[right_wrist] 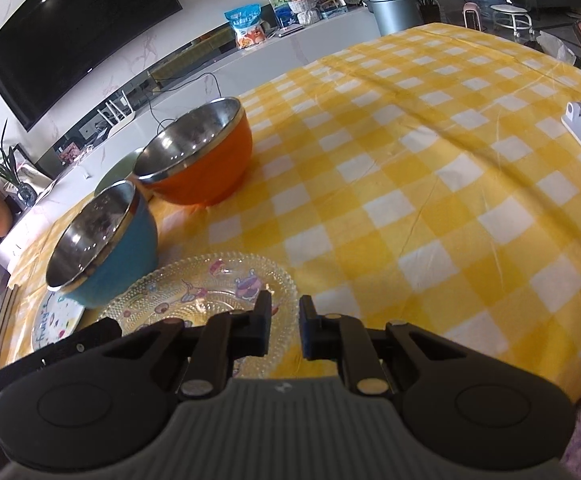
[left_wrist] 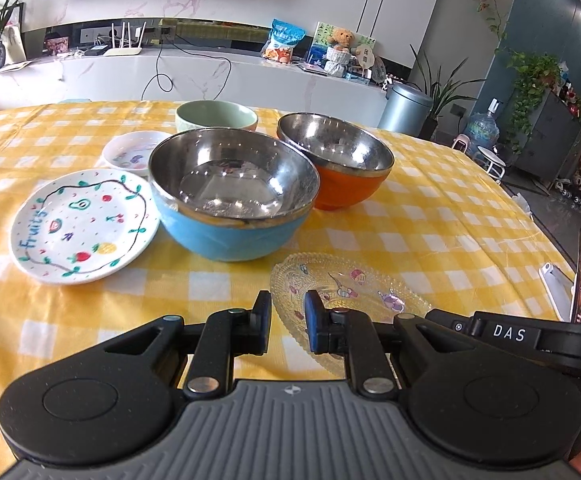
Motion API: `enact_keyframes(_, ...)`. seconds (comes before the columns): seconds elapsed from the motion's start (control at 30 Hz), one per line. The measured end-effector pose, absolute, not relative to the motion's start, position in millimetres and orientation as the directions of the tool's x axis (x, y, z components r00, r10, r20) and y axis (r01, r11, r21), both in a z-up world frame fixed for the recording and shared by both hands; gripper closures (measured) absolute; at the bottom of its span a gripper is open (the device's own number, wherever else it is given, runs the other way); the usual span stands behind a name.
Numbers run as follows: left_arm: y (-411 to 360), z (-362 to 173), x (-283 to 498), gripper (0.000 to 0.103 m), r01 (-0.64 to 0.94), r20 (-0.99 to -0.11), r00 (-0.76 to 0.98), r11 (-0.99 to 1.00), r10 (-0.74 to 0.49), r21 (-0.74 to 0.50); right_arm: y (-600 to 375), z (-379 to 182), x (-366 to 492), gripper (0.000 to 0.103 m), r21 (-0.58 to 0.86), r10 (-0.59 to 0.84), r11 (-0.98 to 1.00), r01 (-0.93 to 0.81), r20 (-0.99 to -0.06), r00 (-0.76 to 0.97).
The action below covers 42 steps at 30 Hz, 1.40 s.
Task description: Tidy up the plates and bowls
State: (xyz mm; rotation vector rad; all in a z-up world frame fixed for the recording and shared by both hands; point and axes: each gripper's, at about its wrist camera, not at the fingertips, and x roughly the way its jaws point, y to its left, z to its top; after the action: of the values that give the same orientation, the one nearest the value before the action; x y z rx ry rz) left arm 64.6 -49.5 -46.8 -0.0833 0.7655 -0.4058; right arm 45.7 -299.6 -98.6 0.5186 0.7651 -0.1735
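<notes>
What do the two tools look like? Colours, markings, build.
Both alike: left tool and right tool have matte black linkage arms with silver pivot pins, round black side housings and a grey ribbed base bearing a small white logo. Fingers look dark blue-black. The right tool, seen from the left camera, reads "DAS".

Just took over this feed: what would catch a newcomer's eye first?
Two steel-lined bowls in the middle of the yellow checked cloth: the blue bowl in front, the orange bowl behind it. Left of them lies the painted fruit plate; the clear glass plate sits nearest, by both grippers.
</notes>
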Motion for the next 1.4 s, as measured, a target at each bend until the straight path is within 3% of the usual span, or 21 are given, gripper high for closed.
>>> enact_keyframes(0.33, -18.4, -36.8, 31.7, 0.084, 0.271, -0.654, 0.678, 0.941, -0.335, -0.202, -273.0, -87.0, 26.9, 0.091, 0.378, 0.094, 0.896, 0.233, -0.674, 0.733)
enact_keyframes(0.8, 53.7, -44.8, 20.1, 0.084, 0.072, -0.685, 0.703, 0.978, -0.188, -0.194, -199.9, -88.4, 35.9, 0.092, 0.376, 0.252, 0.926, 0.010, -0.639, 0.727)
enact_keyframes(1.4, 60.8, -65.0, 24.5, 0.083, 0.023, -0.730, 0.669, 0.986, -0.138, -0.166, -182.2, -105.3, 48.5, 0.092, 0.332, 0.262, 0.943, -0.030, -0.682, 0.683)
